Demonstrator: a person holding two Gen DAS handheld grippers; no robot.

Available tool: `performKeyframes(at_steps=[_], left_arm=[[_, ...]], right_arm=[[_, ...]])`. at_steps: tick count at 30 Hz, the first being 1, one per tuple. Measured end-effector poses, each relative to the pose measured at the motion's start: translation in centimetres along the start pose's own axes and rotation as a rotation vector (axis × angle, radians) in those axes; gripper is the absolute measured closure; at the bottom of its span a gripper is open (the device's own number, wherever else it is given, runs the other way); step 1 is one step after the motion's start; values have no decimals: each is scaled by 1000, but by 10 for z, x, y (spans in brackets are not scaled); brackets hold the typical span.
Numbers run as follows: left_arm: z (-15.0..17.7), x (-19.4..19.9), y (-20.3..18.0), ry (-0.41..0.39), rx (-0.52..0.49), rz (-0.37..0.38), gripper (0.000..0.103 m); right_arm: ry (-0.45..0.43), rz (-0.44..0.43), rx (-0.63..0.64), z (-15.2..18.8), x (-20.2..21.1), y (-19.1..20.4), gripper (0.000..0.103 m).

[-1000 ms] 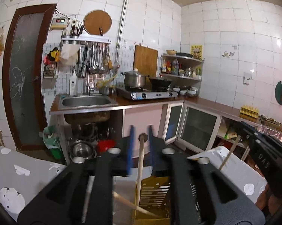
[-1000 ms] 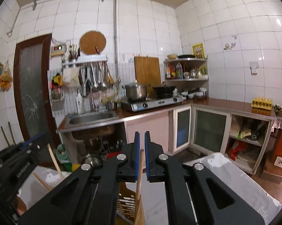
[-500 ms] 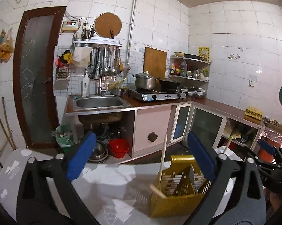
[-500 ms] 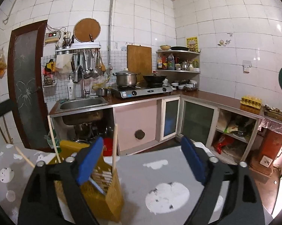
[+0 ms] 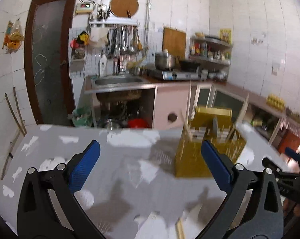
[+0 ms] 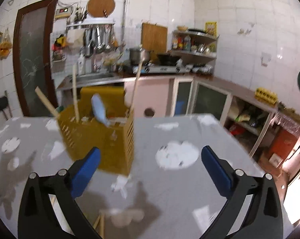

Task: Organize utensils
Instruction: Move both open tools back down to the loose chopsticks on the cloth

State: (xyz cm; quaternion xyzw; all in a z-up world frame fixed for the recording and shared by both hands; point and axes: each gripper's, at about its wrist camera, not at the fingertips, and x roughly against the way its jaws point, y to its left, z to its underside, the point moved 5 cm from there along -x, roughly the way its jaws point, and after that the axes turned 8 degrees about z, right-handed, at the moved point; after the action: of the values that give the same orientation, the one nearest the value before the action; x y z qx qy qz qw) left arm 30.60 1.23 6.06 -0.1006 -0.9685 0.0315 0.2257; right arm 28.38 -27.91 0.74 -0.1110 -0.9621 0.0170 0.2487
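A yellow slotted utensil holder (image 5: 209,139) stands on the grey table (image 5: 118,159); it also shows in the right wrist view (image 6: 102,135). Several wooden-handled utensils (image 6: 137,83) and a pale blue one (image 6: 99,109) stand upright or leaning in it. My left gripper (image 5: 150,167) is open and empty, low over the table, left of and nearer than the holder. My right gripper (image 6: 149,171) is open and empty, right of and nearer than the holder. A wooden utensil (image 5: 179,229) lies at the table's near edge, also in the right wrist view (image 6: 100,225). The right gripper shows in the left view (image 5: 289,171).
The grey table (image 6: 189,179) has worn white patches. Behind it are a sink counter (image 5: 118,81), a stove with a pot (image 5: 163,61), open cabinets (image 6: 249,123) at the right and a brown door (image 5: 48,59) at the left.
Both grippers opened, letting go of the wooden utensils in the holder, then pulled back and down toward the table. The holder now looks farther away in both views.
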Motion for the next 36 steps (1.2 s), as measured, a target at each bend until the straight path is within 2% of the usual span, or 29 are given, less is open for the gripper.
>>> performKeyframes(at_steps=[6, 14, 28, 36], left_arm=[[49, -4, 2, 85, 3, 9, 5], [102, -17, -7, 207, -5, 22, 5], [148, -39, -9, 374, 38, 44, 5], [159, -48, -9, 446, 43, 46, 5]], right_arm=[[112, -34, 19, 46, -5, 11, 4], [199, -48, 29, 86, -12, 20, 4], [318, -35, 69, 106, -31, 28, 5], [354, -47, 39, 110, -37, 25, 5]])
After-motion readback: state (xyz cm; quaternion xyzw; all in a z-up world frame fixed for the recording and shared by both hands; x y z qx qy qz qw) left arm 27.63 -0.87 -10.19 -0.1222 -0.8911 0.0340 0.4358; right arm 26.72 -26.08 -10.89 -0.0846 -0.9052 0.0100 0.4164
